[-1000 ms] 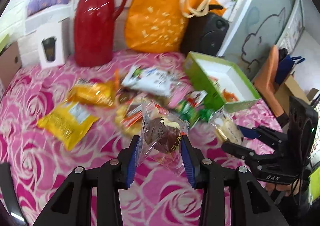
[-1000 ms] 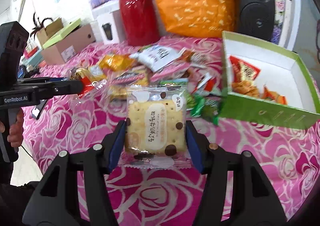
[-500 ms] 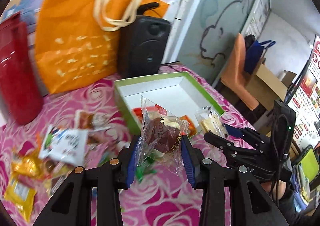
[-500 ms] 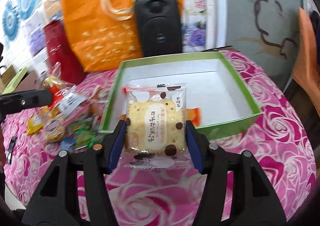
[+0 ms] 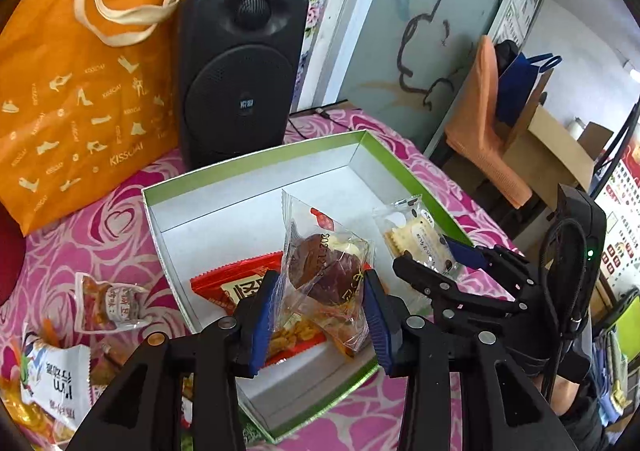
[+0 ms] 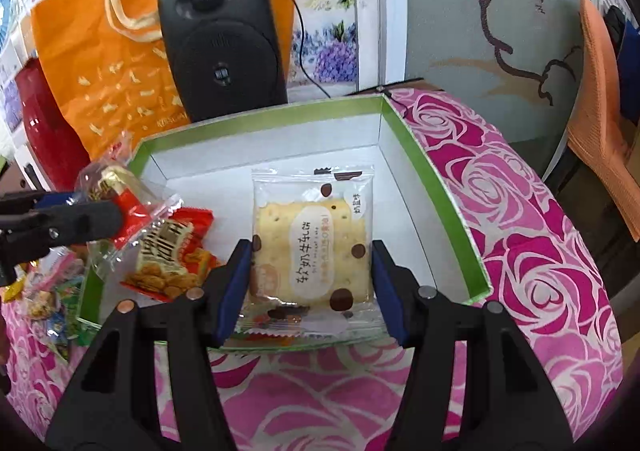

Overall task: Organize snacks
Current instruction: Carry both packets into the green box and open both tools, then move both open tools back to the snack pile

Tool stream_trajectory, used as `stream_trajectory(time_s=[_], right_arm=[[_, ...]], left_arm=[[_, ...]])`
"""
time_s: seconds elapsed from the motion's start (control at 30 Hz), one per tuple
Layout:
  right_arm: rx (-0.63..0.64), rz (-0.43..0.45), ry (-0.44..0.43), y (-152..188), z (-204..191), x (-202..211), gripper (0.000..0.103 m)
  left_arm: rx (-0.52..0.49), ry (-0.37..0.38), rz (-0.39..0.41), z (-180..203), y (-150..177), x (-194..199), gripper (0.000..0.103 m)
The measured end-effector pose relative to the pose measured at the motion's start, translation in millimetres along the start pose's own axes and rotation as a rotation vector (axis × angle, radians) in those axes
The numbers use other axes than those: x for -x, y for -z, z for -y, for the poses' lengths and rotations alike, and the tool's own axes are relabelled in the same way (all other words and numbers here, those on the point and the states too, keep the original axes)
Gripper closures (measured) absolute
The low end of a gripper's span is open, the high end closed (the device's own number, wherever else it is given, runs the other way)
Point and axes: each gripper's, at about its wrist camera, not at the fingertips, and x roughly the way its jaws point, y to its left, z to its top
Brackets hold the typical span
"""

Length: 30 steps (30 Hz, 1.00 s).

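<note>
Lived-in home room: rose-print tablecloth (image 6: 520,235), orange tote bag (image 5: 80,91), speaker (image 5: 240,67).

Bright even light, sharp focus, strong fisheye bending, dark vignetted corners

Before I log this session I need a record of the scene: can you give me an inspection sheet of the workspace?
Surface: table under a pink rose cloth.
Job's things: green box open, a red packet lying inside; cake packet and cracker packet both held above the box; loose snacks on the cloth to the box's left.
Clutter: orange bag, speaker, red jug behind the box.
Grippers: left gripper shut on the cake packet; right gripper shut on the cracker packet.
Cables: a thin black one runs down beside the speaker.
Surroundings: wall with a cartoon drawing, orange chair.
</note>
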Motion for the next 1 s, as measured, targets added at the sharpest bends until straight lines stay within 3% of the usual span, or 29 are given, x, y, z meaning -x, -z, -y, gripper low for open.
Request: stream_trajectory(time_s=[0.03,0.07,0.1,0.13,0.2,0.37,0.67,1.0], right_arm=[[0.031,-0.014,0.014,1,-3,-5,0.042],[0.069,-0.016,0.027,2,-6,-8,0.028],[0.089,-0.008,0.033,3,-8,-7,0.009],[0.116,0.018,0.037,5,-11,-4,0.004],[0.141,0.055,0.027,8,-15,3,0.001],[0.120,0.048,0.029,9,-22,11,0.001],[0.135,0.071,-0.043,20,-57,60,0.001],[0.239,0.055,-0.183,46,-131,87,0.001]], left_arm=[[0.011,-0.006,-0.007,-3,0,-2,0.049],[0.021,-0.012,-0.015,-6,0,-2,0.027],[0.032,-0.023,-0.015,-9,1,0,0.018],[0.042,-0.037,0.008,-11,2,5,0.014],[0.049,-0.056,0.046,-17,3,13,0.014],[0.075,-0.083,0.040,-26,6,23,0.013],[0.080,-0.104,0.066,-34,32,82,0.013],[0.204,-0.209,0.091,-84,108,159,0.013]])
